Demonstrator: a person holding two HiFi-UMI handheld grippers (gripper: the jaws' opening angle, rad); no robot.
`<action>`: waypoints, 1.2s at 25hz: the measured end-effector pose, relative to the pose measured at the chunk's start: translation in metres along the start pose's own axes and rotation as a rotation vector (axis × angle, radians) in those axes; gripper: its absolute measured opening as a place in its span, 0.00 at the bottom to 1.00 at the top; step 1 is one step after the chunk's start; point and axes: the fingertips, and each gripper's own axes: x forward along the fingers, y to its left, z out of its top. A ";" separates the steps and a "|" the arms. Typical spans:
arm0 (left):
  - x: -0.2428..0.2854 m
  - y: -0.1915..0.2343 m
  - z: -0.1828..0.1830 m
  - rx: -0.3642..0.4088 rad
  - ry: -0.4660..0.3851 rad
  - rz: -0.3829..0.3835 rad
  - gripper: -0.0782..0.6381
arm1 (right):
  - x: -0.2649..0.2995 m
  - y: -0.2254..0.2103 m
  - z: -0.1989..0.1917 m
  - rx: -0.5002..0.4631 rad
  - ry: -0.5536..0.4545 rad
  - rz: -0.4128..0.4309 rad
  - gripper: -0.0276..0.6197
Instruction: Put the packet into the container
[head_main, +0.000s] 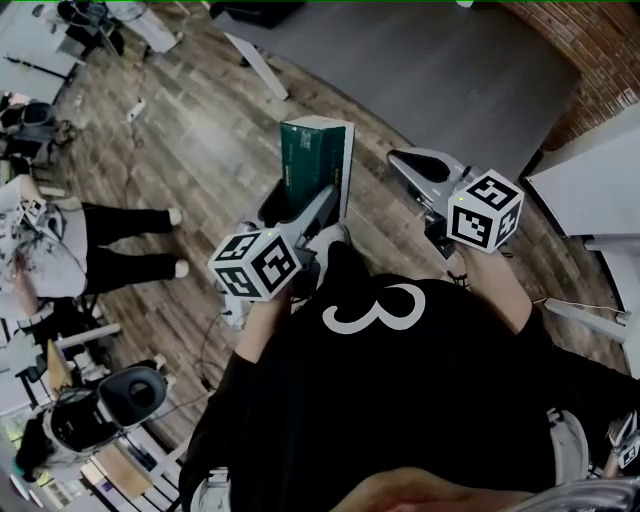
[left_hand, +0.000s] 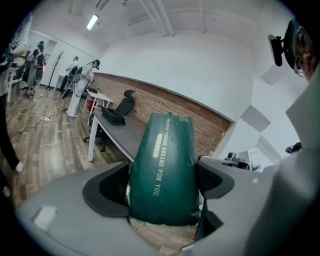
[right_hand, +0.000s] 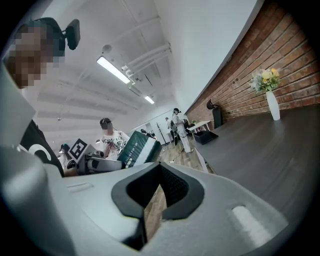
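Note:
A dark green packet (head_main: 316, 165) with gold print stands upright in my left gripper (head_main: 300, 210), which is shut on its lower part. In the left gripper view the packet (left_hand: 164, 170) fills the space between the two jaws. My right gripper (head_main: 415, 170) is held to the right of the packet, apart from it, with its jaws closed together and nothing between them. From the right gripper view the packet (right_hand: 139, 149) and the left gripper's marker cube (right_hand: 77, 149) show to the left. No container shows in any view.
A long dark grey table (head_main: 430, 80) lies ahead, with a brick wall (head_main: 590, 50) behind it. A white vase of flowers (right_hand: 270, 97) stands on the table's far end. People stand and sit (head_main: 60, 250) on the wooden floor to the left.

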 end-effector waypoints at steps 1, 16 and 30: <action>0.006 0.009 0.005 -0.003 0.006 -0.003 0.71 | 0.011 -0.005 0.002 0.004 0.005 -0.001 0.05; 0.084 0.197 0.123 -0.033 0.063 -0.009 0.71 | 0.229 -0.074 0.056 0.059 0.062 -0.016 0.05; 0.133 0.265 0.172 -0.027 0.073 -0.025 0.71 | 0.320 -0.119 0.094 0.056 0.034 -0.003 0.05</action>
